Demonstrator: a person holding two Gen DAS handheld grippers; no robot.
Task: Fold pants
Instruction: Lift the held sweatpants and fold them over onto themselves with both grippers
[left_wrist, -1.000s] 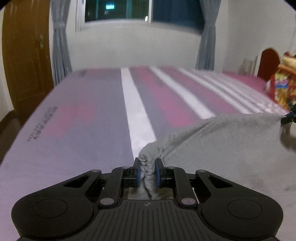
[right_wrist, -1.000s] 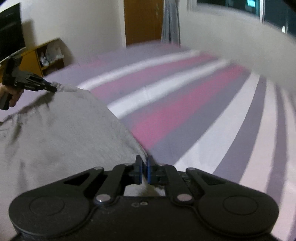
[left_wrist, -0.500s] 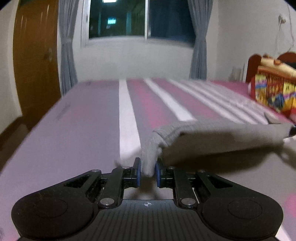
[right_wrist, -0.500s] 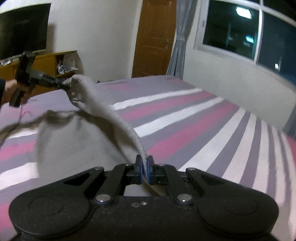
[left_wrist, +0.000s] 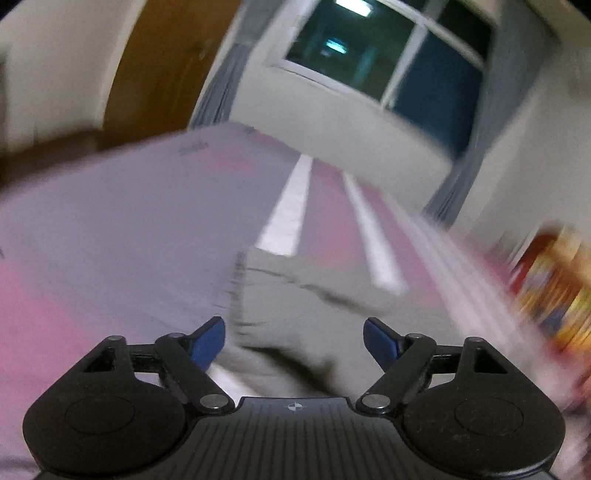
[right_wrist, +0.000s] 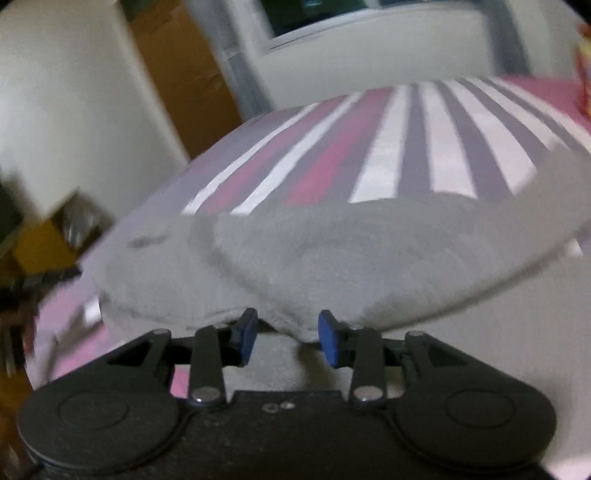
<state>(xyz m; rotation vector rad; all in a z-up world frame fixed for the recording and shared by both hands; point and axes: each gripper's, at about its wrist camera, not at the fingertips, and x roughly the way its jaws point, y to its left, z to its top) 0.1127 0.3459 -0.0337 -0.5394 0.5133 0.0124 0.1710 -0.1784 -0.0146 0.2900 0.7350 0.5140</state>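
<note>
Grey fleece pants (left_wrist: 295, 306) lie folded on the striped bed. In the left wrist view my left gripper (left_wrist: 293, 339) has its jaws wide and still opening; the cloth lies under and ahead of them, and its blue pads (left_wrist: 207, 341) touch nothing. In the right wrist view the pants (right_wrist: 351, 251) spread across the frame as a thick doubled layer. My right gripper (right_wrist: 288, 339) is opening too, with a fold of the cloth's near edge lying loose between its blue pads (right_wrist: 328, 341), which do not press on it. Both views are tilted and blurred.
The bed sheet (left_wrist: 122, 229) has purple, pink and white stripes. A brown door (left_wrist: 162, 70), grey curtains (left_wrist: 476, 140) and a dark window (left_wrist: 384, 62) stand beyond it. A colourful bundle (left_wrist: 554, 291) lies at the bed's right side. Wooden furniture (right_wrist: 44, 243) sits at the left.
Both grippers carried the pants edge over and down onto the rest of the cloth, rolled, then let go. The lifted fold now lies flat on the bed.
</note>
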